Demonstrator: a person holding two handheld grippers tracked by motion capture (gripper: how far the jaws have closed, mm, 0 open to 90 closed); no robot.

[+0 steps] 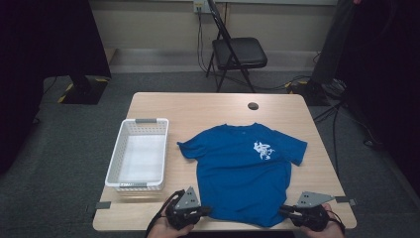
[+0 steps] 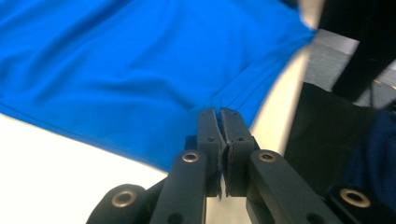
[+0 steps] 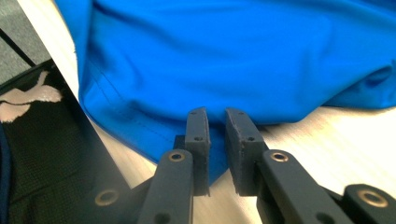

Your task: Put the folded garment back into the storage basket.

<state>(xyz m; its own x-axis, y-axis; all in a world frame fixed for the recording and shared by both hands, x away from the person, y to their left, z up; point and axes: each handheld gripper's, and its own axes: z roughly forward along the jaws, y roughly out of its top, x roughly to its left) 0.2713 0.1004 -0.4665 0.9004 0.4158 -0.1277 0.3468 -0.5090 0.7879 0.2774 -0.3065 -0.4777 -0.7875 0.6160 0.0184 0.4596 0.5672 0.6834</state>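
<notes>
A blue T-shirt [image 1: 245, 171] lies flat, front up, on a pale wooden table [image 1: 208, 106], its hem along the near edge where the person's two hands come in. The left gripper [image 1: 204, 210] sits at the shirt's near-left hem corner. In the left gripper view its jaws stand pressed together, with the hem of the shirt [image 2: 140, 70] pinched at their tips. The right gripper [image 1: 286, 210] sits at the near-right hem corner. In the right gripper view its jaws stand narrow, with a slim gap showing between them, and a fold of the shirt's [image 3: 243, 56] edge runs down into that gap; whether the pads press on the cloth cannot be told.

Up and to the left of the left gripper stands a white slatted basket [image 1: 115, 161], apart from the shirt. Far beyond both grippers, near the table's far edge, is a small dark round spot [image 1: 253, 105]. Behind the table stands a black folding chair [image 1: 237, 54]. Nothing lies between either gripper and the shirt.

The high view gives the whole shirt, its sleeves spread and a white print [image 1: 262, 149] on the chest. The gripper views give the stitched hem close up, and beside the table edge dark clothing [image 3: 42, 140] with a pale mark [image 3: 25, 99].
</notes>
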